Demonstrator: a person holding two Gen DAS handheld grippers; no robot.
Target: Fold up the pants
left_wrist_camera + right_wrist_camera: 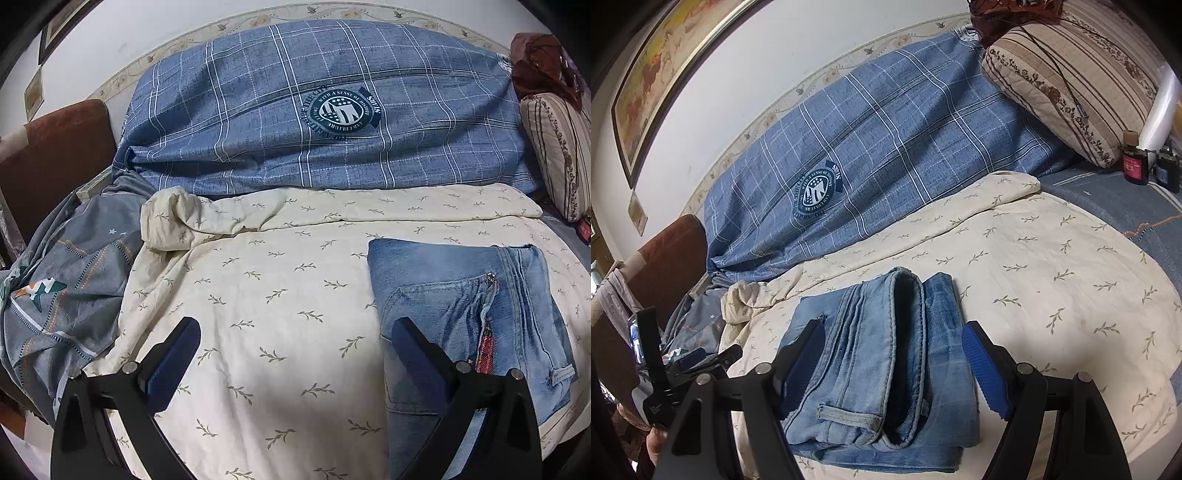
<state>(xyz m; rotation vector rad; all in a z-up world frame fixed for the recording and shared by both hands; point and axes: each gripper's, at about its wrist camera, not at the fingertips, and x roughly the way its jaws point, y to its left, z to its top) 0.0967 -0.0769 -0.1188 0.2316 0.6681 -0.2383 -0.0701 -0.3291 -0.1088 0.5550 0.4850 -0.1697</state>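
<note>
I have the jeans (882,365) lying as a compact folded bundle on the cream leaf-print sheet (280,332), toward the near edge of the bed and well short of the blue plaid duvet (325,122) bunched along the wall. From the right wrist view the bundle sits directly ahead of my right gripper (894,369), whose jaws stand wide apart, one on each side of the denim without pressing on it; nothing is held. In the left wrist view my left gripper (295,369) is also spread wide over bare sheet, with its right-hand finger (417,362) in front of the bundle's left edge; I cannot tell whether it touches the cloth.

My read is that the folding looks essentially finished: the layers are stacked, the waistband and a belt loop (849,411) face me, and the zipper (487,314) shows on top.

Denim like this should be fairly heavy and stiff for cloth, rough enough not to slip, and not at all fragile. Stacked layers may slide open if lifted by one ply. If I need to tidy it, I would pinch the thick rolled fold at the near end, taking all layers together.
</note>
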